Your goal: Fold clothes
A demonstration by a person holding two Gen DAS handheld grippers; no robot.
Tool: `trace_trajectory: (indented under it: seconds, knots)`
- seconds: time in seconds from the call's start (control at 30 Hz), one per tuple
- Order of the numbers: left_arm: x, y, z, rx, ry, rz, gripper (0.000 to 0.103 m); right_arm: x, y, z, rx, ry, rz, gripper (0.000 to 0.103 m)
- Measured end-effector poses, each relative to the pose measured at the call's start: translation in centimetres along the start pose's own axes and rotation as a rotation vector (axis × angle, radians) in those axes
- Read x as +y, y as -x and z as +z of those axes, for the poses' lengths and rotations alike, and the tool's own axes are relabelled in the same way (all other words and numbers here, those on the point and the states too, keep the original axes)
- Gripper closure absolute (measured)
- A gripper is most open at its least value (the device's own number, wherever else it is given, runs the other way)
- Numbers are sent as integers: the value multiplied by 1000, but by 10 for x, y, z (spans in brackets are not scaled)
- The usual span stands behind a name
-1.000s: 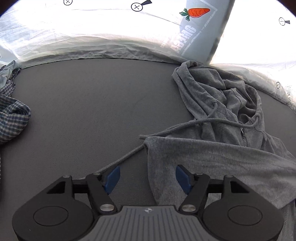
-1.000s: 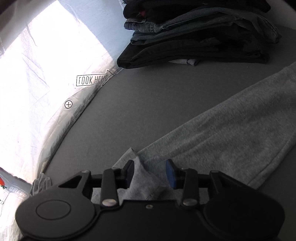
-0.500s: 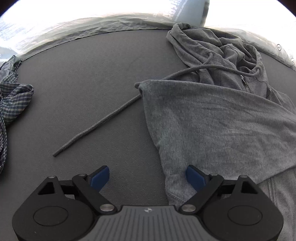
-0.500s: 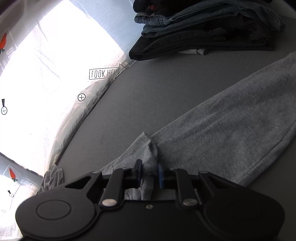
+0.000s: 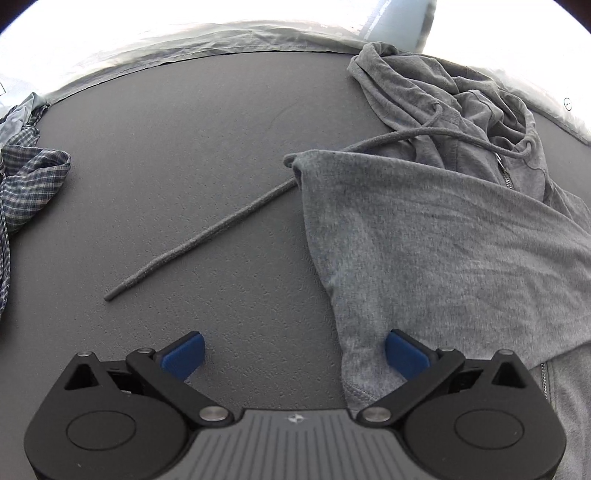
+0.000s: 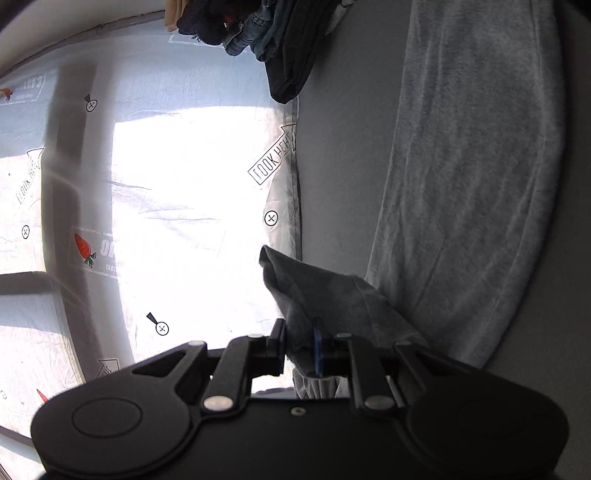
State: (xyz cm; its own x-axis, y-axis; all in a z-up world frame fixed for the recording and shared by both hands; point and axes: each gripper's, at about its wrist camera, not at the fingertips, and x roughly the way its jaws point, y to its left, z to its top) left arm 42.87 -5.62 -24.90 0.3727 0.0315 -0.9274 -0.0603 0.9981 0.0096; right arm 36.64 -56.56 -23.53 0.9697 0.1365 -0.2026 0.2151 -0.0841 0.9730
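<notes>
A dark grey padded surface (image 5: 207,155) fills the scene, edged by a pale printed sheet (image 6: 155,192) on which carrot pictures, crossed circles and "LOOK HERE" arrows can be made out. One grey zip hoodie (image 5: 443,236) is laid on the surface at the right of the left wrist view, its hood (image 5: 436,99) bunched at the far end near the sheet. One sleeve (image 5: 424,258) is seen folded across the body, with its cuff at the near edge. One drawstring (image 5: 207,236) is stretched out from under the sleeve over the bare surface towards the left; a second length of cord is seen looped at the collar. One checked garment (image 5: 29,181) is crumpled at the left edge.

The left gripper (image 5: 293,352) is held spread wide, its jaws having just been opening further; the sleeve's cuff edge lies between the two blue pads (image 5: 404,352) without being pressed.

The right gripper (image 6: 299,345) is clamped on a fold of the hoodie's grey fabric, which is lifted off the surface into a peak in front of the jaws. Its jaws have just been closing, though hardly any further at the last. Beyond it, one long grey sleeve (image 6: 472,177) is spread flat, and one stack of dark folded clothes (image 6: 273,33) is seen at the far edge.
</notes>
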Motion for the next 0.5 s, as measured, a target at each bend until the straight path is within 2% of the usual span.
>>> trace_trajectory:
  seconds: [0.13, 0.5]
  knots:
    - [-3, -2, -2, -4, -5, -4, 0, -6, -13, -25, 79, -64, 18, 88]
    - [-4, -2, -4, -19, -8, -6, 0, -14, -57, -109, 376, -122, -29, 88]
